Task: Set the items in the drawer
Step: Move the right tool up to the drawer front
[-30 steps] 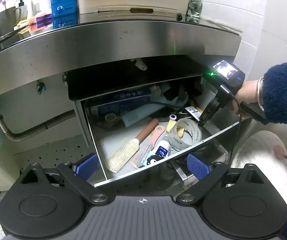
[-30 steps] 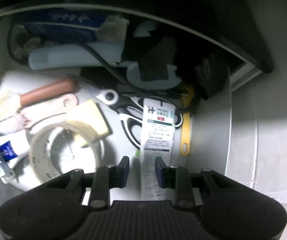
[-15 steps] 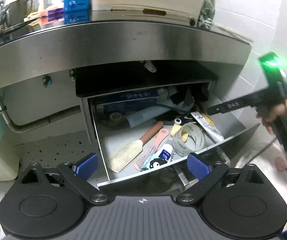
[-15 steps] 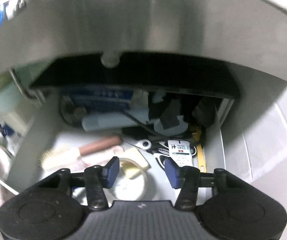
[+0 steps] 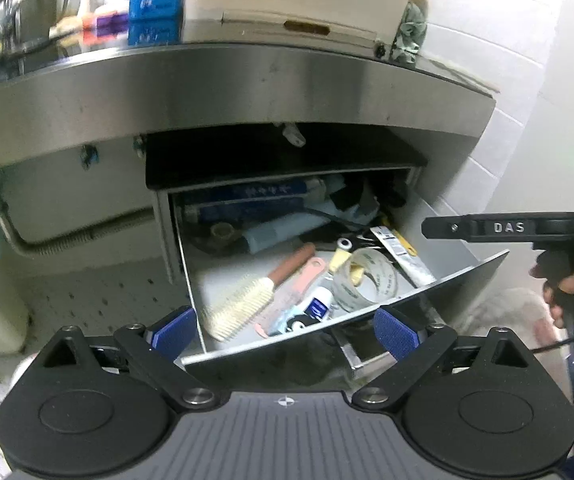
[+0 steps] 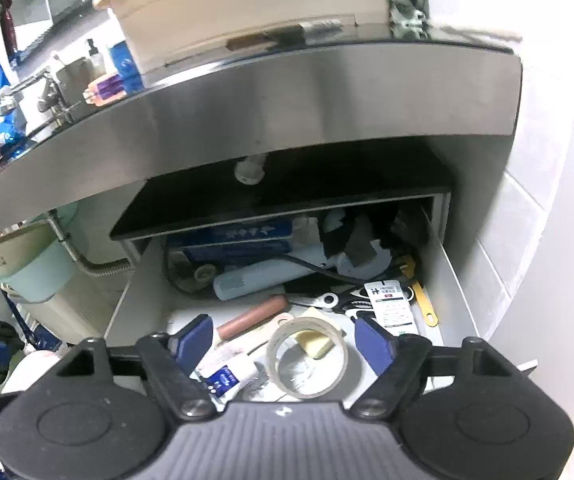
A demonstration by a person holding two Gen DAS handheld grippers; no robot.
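The steel drawer [image 5: 455, 280] stands pulled open under the steel counter and is full of items. Inside lie a hairbrush [image 5: 243, 304], a clear tape roll [image 5: 367, 280], and a white labelled packet [image 5: 403, 256]. In the right wrist view the drawer's right wall [image 6: 453, 292], the tape roll [image 6: 307, 356] and the packet [image 6: 391, 308] show. My left gripper [image 5: 283, 330] is open and empty in front of the drawer. My right gripper [image 6: 283, 338] is open and empty, held back above the drawer's front; its body also shows in the left wrist view [image 5: 527, 228].
The steel counter [image 5: 247, 92] overhangs the drawer and carries a cream box [image 5: 295, 0] and blue containers [image 5: 155, 4]. A flexible pipe [image 5: 87, 236] runs under it at left. A pale green bin [image 6: 31, 276] stands at left. Tiled wall [image 6: 527, 220] is at right.
My right gripper has pulled back out of the drawer, opened, and left the white packet lying inside. My left gripper has hardly moved.
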